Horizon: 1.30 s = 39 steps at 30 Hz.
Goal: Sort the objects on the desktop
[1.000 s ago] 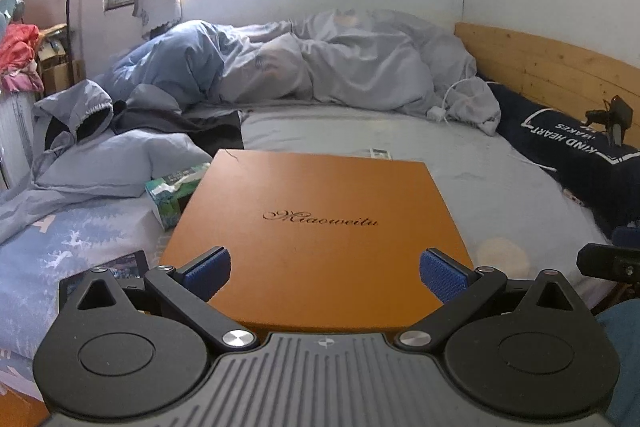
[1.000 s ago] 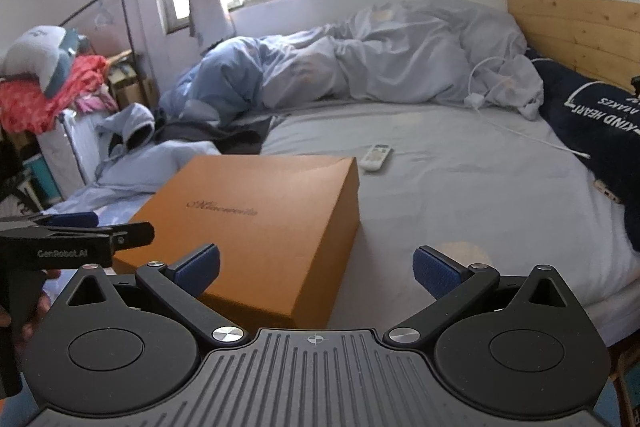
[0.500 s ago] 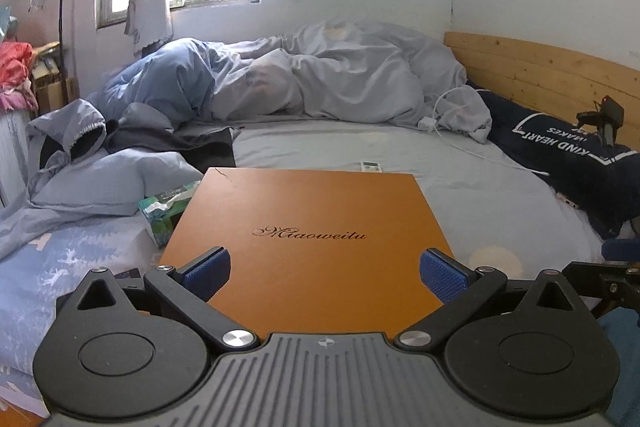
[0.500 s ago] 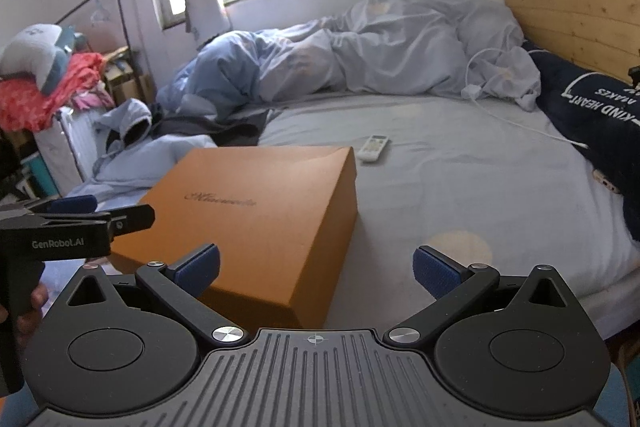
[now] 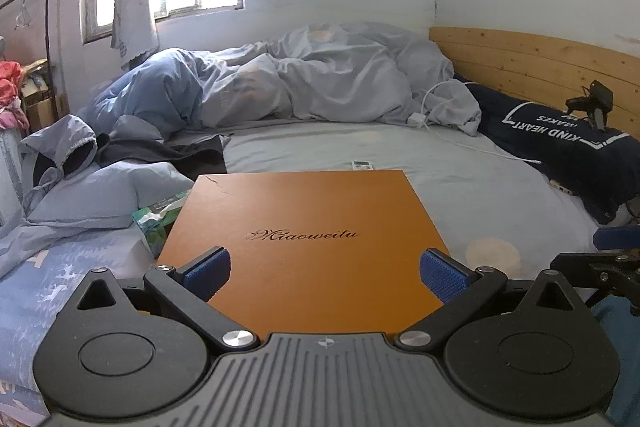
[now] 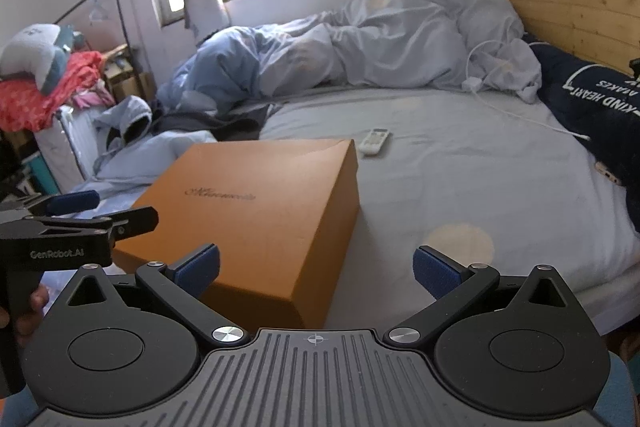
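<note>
The left claw is held wide open above the near edge of the box; nothing is gripped. The right claw is likewise spread open and empty. The box is seen on the bed, with a remote at its 1 o'clock.

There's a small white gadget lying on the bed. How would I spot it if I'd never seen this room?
Start at the bed with its grey sheet, then find the big orange box near its edge. Just beyond the box's far right corner lies the remote, flat on the sheet. It is the only small white oblong with buttons; the white charger nearby trails a cable.
</note>
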Motion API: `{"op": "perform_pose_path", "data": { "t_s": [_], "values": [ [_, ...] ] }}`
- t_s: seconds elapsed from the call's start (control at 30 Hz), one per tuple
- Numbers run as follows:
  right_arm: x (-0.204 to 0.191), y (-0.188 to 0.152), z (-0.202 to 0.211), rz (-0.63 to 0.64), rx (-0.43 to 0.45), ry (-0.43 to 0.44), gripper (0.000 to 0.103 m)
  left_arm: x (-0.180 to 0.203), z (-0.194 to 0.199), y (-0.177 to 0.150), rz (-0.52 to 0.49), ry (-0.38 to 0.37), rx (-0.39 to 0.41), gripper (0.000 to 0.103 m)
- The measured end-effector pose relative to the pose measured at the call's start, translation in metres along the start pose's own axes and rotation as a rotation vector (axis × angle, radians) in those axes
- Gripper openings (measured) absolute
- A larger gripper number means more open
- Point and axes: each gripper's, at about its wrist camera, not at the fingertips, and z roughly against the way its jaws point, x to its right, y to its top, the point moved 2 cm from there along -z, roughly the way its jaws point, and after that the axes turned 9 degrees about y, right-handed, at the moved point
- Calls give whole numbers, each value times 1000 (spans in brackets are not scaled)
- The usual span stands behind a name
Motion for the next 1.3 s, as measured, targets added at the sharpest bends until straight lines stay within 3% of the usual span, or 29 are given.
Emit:
{"op": "perform_pose_path", "data": {
  "t_s": [1.3],
  "values": [
    [-4, -3, -5, 9, -19, 1, 103, 2, -1, -1, -36, -9, 4, 103]
  ]
}}
